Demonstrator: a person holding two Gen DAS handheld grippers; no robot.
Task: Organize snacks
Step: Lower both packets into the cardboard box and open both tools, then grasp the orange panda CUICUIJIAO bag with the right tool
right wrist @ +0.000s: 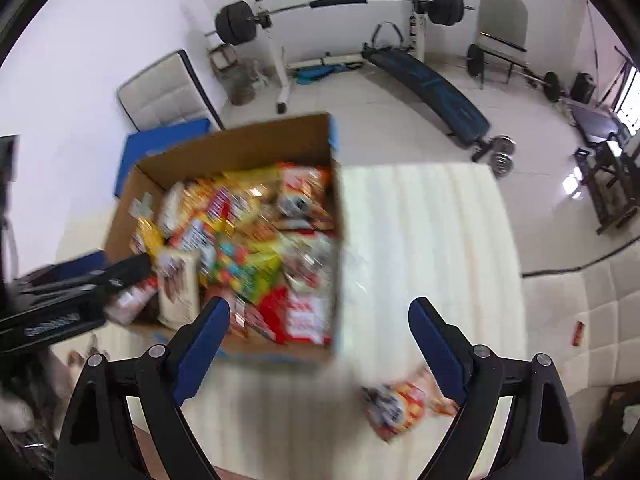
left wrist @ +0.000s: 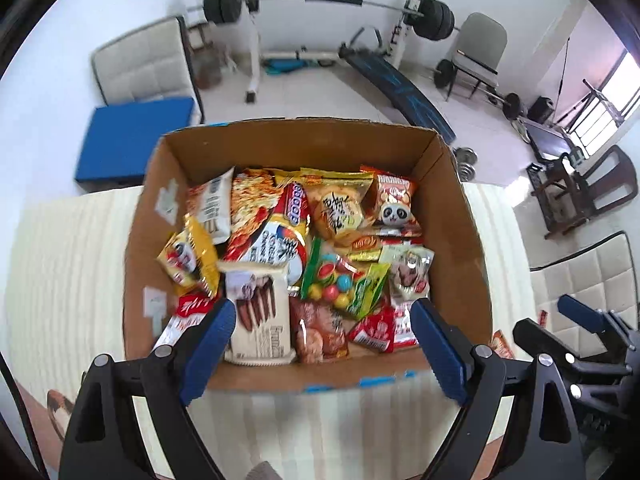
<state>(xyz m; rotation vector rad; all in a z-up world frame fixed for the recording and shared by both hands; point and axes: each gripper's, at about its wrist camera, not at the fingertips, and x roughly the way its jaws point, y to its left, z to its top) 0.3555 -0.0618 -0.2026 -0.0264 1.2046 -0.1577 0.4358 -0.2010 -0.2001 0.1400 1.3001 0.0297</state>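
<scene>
A cardboard box (left wrist: 464, 216) full of snack packets stands on a cream table (left wrist: 68, 264). My left gripper (left wrist: 322, 316) is open and empty, hovering over the box's near edge above a white wafer packet (left wrist: 260, 320) and a candy bag (left wrist: 344, 284). My right gripper (right wrist: 320, 316) is open and empty, over the box's right wall (right wrist: 338, 248). An orange panda snack packet (right wrist: 400, 404) lies on the table beside the right finger. The left gripper's body (right wrist: 64, 304) shows at the left of the right wrist view. The right gripper (left wrist: 580, 336) shows at the right of the left wrist view.
The striped cream table (right wrist: 424, 240) extends right of the box. Padded chairs (left wrist: 588, 280) stand around the table. Beyond are a blue mat (left wrist: 136, 140), a barbell rack (left wrist: 320, 4) and a weight bench (left wrist: 400, 88) on the tiled floor.
</scene>
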